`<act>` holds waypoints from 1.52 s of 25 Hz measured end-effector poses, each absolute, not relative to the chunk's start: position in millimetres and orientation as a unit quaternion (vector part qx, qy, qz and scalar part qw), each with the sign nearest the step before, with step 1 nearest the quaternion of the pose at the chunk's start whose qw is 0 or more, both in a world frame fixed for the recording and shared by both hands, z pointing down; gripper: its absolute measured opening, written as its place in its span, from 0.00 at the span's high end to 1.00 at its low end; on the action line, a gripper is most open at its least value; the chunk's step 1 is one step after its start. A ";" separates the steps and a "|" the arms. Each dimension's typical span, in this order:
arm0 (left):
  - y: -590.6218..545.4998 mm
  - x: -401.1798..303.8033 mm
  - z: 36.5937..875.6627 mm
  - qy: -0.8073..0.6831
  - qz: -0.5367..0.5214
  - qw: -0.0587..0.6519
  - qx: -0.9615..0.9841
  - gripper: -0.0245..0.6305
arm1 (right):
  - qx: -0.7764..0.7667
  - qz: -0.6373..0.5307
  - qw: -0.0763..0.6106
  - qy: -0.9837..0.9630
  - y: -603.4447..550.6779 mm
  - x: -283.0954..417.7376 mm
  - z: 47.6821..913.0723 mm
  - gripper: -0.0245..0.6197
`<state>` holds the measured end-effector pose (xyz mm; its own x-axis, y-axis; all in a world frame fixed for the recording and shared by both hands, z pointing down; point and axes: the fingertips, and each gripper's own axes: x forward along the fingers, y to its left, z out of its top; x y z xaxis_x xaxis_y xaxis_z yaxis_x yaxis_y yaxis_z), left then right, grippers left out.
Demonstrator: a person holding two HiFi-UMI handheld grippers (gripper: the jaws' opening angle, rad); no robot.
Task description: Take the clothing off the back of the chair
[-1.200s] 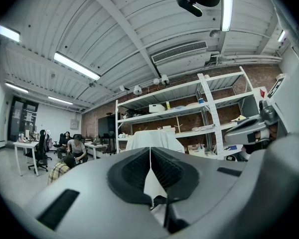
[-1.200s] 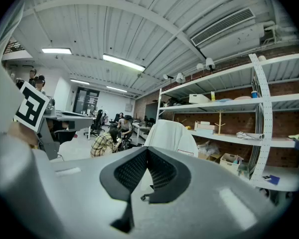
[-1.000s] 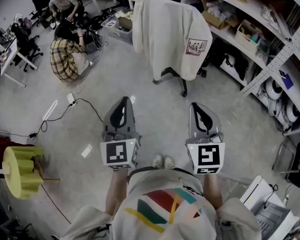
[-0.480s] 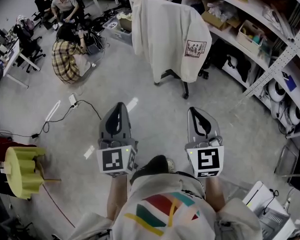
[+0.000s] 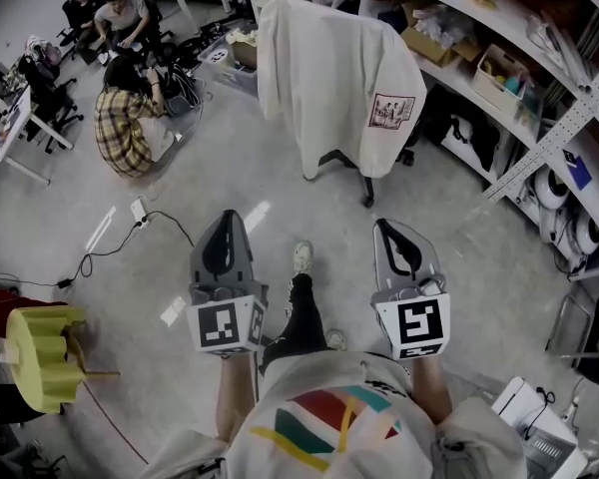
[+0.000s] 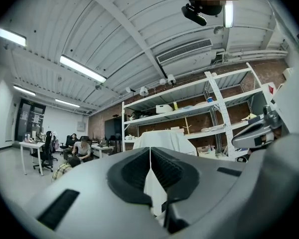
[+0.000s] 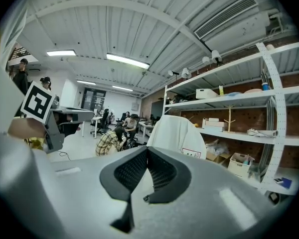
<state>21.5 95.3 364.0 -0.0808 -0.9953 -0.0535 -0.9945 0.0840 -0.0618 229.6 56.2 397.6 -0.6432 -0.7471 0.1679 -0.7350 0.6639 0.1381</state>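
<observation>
A cream garment [image 5: 324, 73] with a small printed patch [image 5: 389, 110] hangs over the back of an office chair, whose dark wheeled base [image 5: 344, 163] shows beneath it. Both grippers are held level, side by side, some way short of the chair. My left gripper [image 5: 226, 218] is shut and holds nothing, and so is my right gripper [image 5: 387, 226]. The garment [image 6: 167, 139] shows straight ahead over the closed left gripper [image 6: 150, 148] in the left gripper view. In the right gripper view the garment [image 7: 177, 133] stands beyond the right gripper [image 7: 147, 150].
Metal shelving [image 5: 499, 68] with boxes runs along the right, behind the chair. People sit at desks at the upper left [image 5: 130, 118]. A cable [image 5: 130, 233] lies on the concrete floor. A yellow object [image 5: 40, 352] stands at the left, and a white machine [image 5: 539, 427] at the lower right.
The person has stepped toward the chair: a dark-trousered leg with a white shoe has swung forward between the grippers. Chair and garment look slightly nearer. Both grippers stayed shut.
</observation>
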 end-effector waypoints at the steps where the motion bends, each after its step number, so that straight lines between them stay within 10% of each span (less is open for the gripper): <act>1: 84.0 17.4 365.9 0.733 -0.003 0.039 -0.679 0.94 | 0.410 -0.033 0.105 -0.905 47.3 225.7 396.9 0.96; 24: -220.9 -159.9 343.1 0.686 0.012 0.042 -0.726 0.94 | 0.517 -0.043 0.065 -0.852 -237.6 83.2 340.1 0.96; 38: -318.8 -118.3 354.4 0.627 0.017 0.019 -0.779 0.94 | 0.553 -0.031 0.081 -0.828 -295.6 103.9 345.8 0.96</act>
<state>-118.3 -318.8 354.4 0.2142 -0.9755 -0.0501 -0.9768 -0.2140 -0.0097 103.9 -295.6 345.8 -0.3742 -0.9219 0.1003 -0.9118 0.3855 0.1417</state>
